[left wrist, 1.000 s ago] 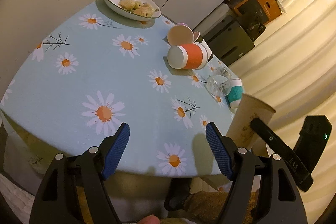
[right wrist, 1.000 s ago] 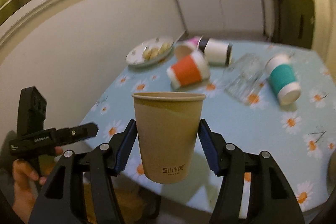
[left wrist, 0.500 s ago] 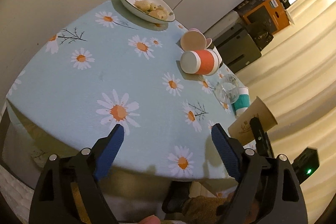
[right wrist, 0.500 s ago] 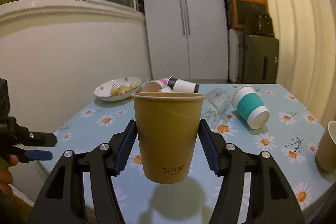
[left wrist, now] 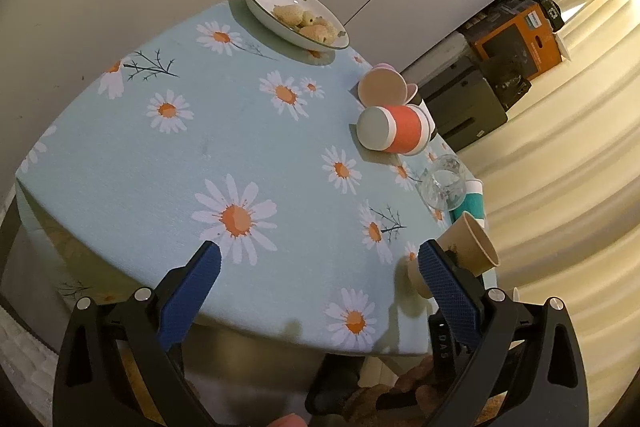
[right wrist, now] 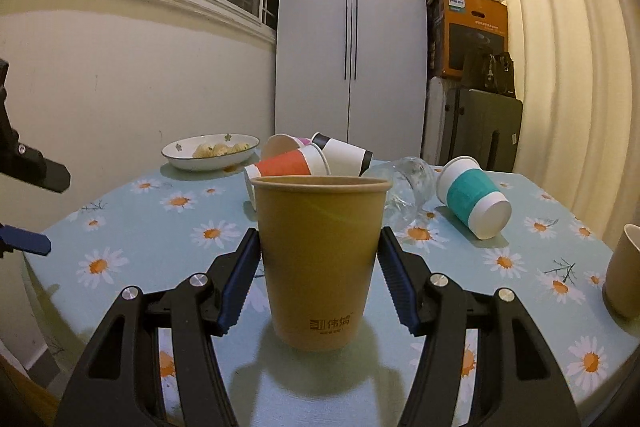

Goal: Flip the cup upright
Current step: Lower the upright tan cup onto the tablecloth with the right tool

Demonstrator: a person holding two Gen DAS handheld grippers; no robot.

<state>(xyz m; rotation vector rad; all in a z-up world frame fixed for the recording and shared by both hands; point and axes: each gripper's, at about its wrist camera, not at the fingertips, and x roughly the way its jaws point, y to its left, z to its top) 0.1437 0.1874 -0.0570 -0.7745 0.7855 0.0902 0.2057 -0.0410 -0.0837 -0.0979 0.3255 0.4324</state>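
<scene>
My right gripper (right wrist: 318,279) is shut on a brown paper cup (right wrist: 320,259), held upright, its base at or just above the daisy tablecloth (right wrist: 168,251) near the front edge. The same cup shows in the left wrist view (left wrist: 466,247), behind my left gripper's right finger. My left gripper (left wrist: 318,285) is open and empty, above the table's near edge. Further back, an orange cup (right wrist: 286,167), a white cup with a black band (right wrist: 344,157), a teal cup (right wrist: 474,197) and a clear glass (right wrist: 408,189) lie on their sides.
A bowl of food (right wrist: 210,155) stands at the back left. Another brown cup (right wrist: 624,269) stands upright at the right edge. A pink cup (left wrist: 384,89) lies behind the orange one. A white cupboard (right wrist: 352,27) and boxes (right wrist: 474,35) stand beyond the table.
My right gripper has brought the brown cup down over the table and levelled out. My left gripper has shifted a little; it stays open.
</scene>
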